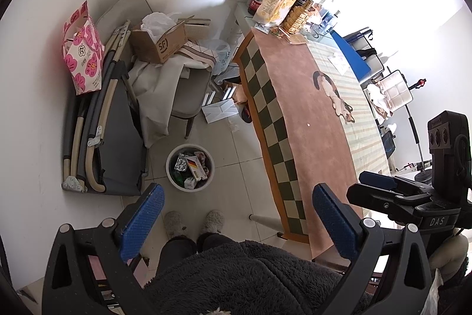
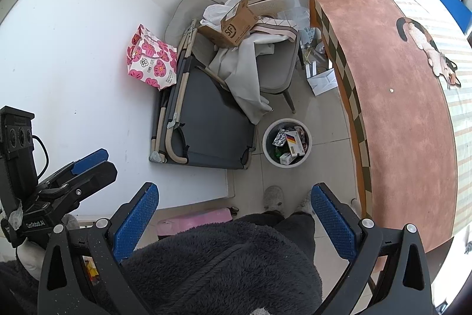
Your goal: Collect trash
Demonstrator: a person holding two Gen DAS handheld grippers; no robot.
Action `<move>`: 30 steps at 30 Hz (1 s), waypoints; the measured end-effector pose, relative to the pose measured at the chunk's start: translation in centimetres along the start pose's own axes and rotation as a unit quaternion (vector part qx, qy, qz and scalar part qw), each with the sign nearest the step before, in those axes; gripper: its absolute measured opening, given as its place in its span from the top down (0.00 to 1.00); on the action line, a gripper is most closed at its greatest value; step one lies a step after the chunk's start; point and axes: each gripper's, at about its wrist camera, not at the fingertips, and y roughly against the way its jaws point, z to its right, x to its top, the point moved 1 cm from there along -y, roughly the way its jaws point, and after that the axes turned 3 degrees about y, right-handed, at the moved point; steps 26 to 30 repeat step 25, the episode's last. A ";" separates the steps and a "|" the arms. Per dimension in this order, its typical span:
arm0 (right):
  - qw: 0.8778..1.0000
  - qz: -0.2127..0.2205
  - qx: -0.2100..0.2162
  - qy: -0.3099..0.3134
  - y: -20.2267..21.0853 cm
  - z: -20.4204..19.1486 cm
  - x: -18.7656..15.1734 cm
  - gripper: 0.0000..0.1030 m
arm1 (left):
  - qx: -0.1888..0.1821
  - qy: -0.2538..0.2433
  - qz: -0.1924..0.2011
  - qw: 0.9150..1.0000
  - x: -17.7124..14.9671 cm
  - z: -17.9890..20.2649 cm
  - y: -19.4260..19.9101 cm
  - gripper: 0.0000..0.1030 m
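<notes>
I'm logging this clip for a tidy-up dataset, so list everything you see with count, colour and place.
Round white waste bin: one, on the tiled floor beside the table, holding boxes and foil packs.
Long table with pink cat-print cloth: one, checked border, on the right.
Small white scrap: one, on the pink cloth.
Brown cardboard box: one, on the grey chair.
Grey chair: one, draped with pale cloth, by the wall.
Pink flowered paper bag: one, against the white wall.
Folded grey camp bed: one, leaning at the wall.
Yellow snack bag: one, at the table's far end among bottles.
Fluffy grey slippers: two, on the person's feet.
Left gripper: jaws open, empty.
Right gripper: jaws open, empty.
</notes>
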 end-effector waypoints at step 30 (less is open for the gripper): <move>1.000 0.003 0.005 0.000 -0.1 -1.5 0.0 0.00 | 0.002 -0.002 0.004 1.000 -0.1 -1.0 0.4 0.00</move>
